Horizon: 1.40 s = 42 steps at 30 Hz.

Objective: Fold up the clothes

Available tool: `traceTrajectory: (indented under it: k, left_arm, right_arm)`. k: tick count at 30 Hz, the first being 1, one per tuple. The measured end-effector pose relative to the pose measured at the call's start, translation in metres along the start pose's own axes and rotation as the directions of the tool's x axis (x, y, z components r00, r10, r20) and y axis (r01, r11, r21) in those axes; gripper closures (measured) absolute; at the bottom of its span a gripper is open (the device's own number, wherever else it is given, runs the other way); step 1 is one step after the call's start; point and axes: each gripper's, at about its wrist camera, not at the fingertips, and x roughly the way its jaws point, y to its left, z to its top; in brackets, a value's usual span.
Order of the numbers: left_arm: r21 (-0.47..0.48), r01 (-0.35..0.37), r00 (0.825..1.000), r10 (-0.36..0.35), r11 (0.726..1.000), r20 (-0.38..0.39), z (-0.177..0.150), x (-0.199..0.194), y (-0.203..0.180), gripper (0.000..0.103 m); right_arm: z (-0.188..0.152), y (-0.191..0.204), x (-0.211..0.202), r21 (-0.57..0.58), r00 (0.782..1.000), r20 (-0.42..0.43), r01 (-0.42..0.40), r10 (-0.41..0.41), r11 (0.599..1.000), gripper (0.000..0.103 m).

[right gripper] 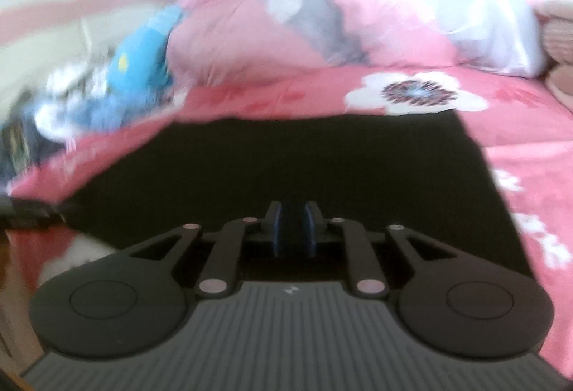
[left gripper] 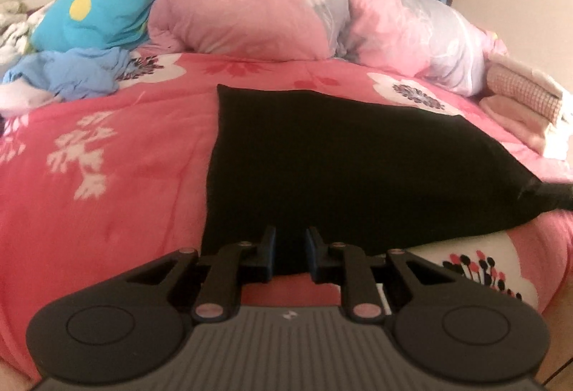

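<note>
Left wrist view only: folded stack (left gripper: 526, 104) beyond black garment (left gripper: 340, 158); both grippers parted.

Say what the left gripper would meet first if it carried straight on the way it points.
Most likely the black cloth on the pink bedspread: the left gripper sits at its near edge. Its height above the cloth is unclear.

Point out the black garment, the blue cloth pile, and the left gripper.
black garment (left gripper: 340, 168): left wrist view, middle of its flat spread.
blue cloth pile (left gripper: 78, 75): left wrist view, crumpled centre.
left gripper (left gripper: 290, 240): left wrist view, midway between fingertips.
</note>
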Motion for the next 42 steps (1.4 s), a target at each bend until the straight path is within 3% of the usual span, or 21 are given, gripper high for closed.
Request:
traceTrajectory:
  k: [6,9,11,16,20,22,26,28,31,33,36,38,41,42]
  left_arm:
    - [-0.021,0.038,0.999,-0.038,0.999,0.011,-0.002,-0.002,0.007,0.083]
    - [-0.033,0.051,0.999,-0.051,0.998,0.013,-0.004,-0.004,0.01,0.083]
    - [-0.034,0.05,0.999,-0.049,0.998,0.015,-0.005,-0.006,0.01,0.083]
    - [-0.045,0.03,1.0,-0.03,0.999,0.01,-0.006,-0.013,0.01,0.08]
    - [-0.062,0.03,1.0,-0.029,0.998,0.013,-0.008,-0.017,0.016,0.08]
    - [-0.072,0.042,0.999,-0.041,0.996,0.017,-0.009,-0.018,0.02,0.08]
    - [-0.102,0.067,0.998,-0.065,0.992,0.022,-0.01,-0.017,0.026,0.08]
    - [-0.107,0.069,0.997,-0.066,0.992,0.025,-0.011,-0.019,0.027,0.08]
    - [-0.117,0.06,0.998,-0.057,0.991,0.029,-0.013,-0.024,0.029,0.078]
    - [-0.132,0.063,0.998,-0.059,0.989,0.031,-0.014,-0.027,0.032,0.078]
    - [-0.145,0.076,0.997,-0.071,0.987,0.037,-0.016,-0.029,0.036,0.077]
    - [-0.156,0.09,0.996,-0.085,0.984,0.041,-0.017,-0.028,0.04,0.077]
    - [-0.176,0.11,0.994,-0.103,0.978,0.044,-0.017,-0.025,0.045,0.077]
    - [-0.177,0.111,0.993,-0.105,0.978,0.046,-0.018,-0.026,0.045,0.077]
  right_arm:
    - [-0.033,0.011,-0.026,-0.111,0.997,-0.051,0.047,-0.053,0.993,0.087]
    - [-0.025,0.01,-0.043,-0.13,0.99,-0.109,0.078,-0.093,0.988,0.086]
    - [-0.009,0.014,-0.044,-0.15,0.989,-0.09,0.102,-0.116,0.983,0.086]
    - [0.024,0.047,-0.01,-0.182,0.998,-0.003,-0.062,0.063,0.981,0.086]
    - [0.004,0.07,0.026,-0.194,0.98,-0.124,-0.176,0.154,0.965,0.085]
    - [-0.01,0.068,0.021,-0.137,0.976,-0.134,-0.188,0.17,0.973,0.085]
    - [0.0,0.053,0.002,0.015,0.947,-0.219,-0.237,0.235,0.971,0.085]
    - [0.014,0.053,0.001,0.057,0.95,-0.19,-0.239,0.246,0.969,0.084]
    - [0.035,0.067,0.018,0.066,0.942,-0.116,-0.308,0.314,0.949,0.083]
    - [0.038,0.084,0.038,0.042,0.93,-0.111,-0.349,0.351,0.936,0.084]
    - [0.02,0.113,0.074,0.03,0.901,-0.242,-0.364,0.36,0.931,0.084]
    - [0.008,0.128,0.065,-0.006,0.895,-0.249,-0.383,0.369,0.924,0.084]
    - [0.015,0.139,0.049,-0.018,0.85,-0.294,-0.462,0.437,0.887,0.085]
    - [0.022,0.138,0.049,-0.006,0.844,-0.288,-0.475,0.453,0.88,0.086]
